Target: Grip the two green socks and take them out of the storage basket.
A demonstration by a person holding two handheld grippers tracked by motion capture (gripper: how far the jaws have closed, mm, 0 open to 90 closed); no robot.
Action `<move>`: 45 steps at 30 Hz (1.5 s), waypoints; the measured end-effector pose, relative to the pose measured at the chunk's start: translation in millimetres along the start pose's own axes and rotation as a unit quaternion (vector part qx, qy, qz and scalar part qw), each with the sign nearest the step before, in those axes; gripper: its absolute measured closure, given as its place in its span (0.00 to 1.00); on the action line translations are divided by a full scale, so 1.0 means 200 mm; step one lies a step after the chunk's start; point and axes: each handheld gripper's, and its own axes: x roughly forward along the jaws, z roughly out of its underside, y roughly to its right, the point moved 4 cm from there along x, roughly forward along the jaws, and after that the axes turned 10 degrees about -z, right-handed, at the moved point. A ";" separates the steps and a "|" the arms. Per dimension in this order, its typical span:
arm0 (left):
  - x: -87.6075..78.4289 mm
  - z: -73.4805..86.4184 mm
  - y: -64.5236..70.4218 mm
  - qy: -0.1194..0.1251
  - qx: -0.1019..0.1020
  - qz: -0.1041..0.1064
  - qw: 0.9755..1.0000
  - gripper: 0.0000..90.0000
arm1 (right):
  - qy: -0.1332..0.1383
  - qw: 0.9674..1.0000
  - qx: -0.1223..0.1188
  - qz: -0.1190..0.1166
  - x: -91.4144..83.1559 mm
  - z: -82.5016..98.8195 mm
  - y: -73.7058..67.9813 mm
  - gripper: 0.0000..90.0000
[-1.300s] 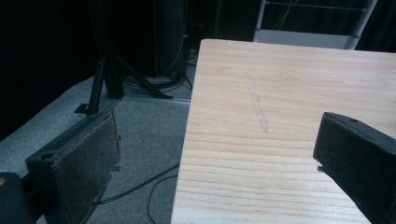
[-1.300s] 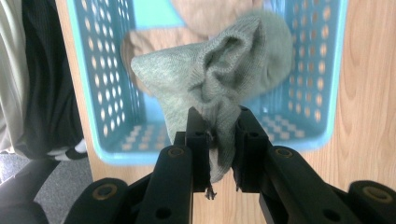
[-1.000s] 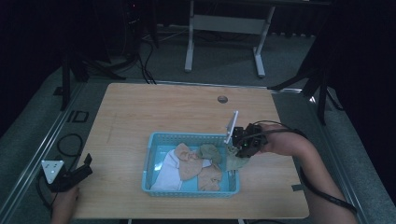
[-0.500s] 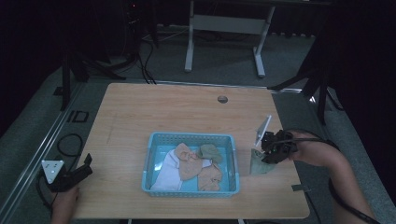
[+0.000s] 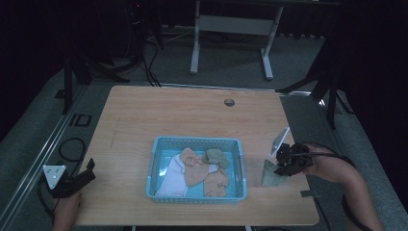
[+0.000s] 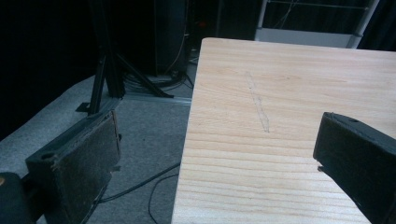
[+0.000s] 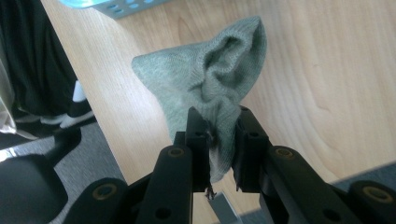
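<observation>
- High view: our right tool dangles a grey-green knitted sock over the pale wooden surface, just right of the light-blue plastic basket.
- Right gripper view: the jaws are pressed together, pinching the sock.
- Left gripper view: our left tool is spread wide at the surface's left edge.

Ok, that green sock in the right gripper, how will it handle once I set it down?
Probably floppy: the sock bunches and folds where the right gripper pinches it, and it droops to the table in the high view. Likely light and thin, since shut jaws nearly meet around it. It should slump flat, not roll.
</observation>
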 end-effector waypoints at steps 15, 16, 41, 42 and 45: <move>0.00 0.00 0.00 0.000 0.001 -0.001 1.000 0.01 | -0.033 0.997 -0.002 -0.063 0.39 0.02 0.01 0.87; 0.00 0.00 0.00 0.000 0.001 -0.001 1.000 0.01 | -0.034 0.997 -0.004 -0.067 0.41 0.02 0.01 0.87; 0.00 0.00 0.00 -0.001 0.001 0.001 1.000 0.01 | -0.045 0.998 0.022 -0.036 0.39 -0.02 0.15 0.62; 0.00 0.00 0.00 -0.001 0.001 0.001 1.000 0.01 | -0.045 0.998 0.020 -0.034 0.38 -0.02 0.15 0.61; 0.00 0.00 0.00 -0.001 0.001 0.001 1.000 0.01 | -0.044 0.999 0.011 -0.023 0.31 -0.07 0.14 0.59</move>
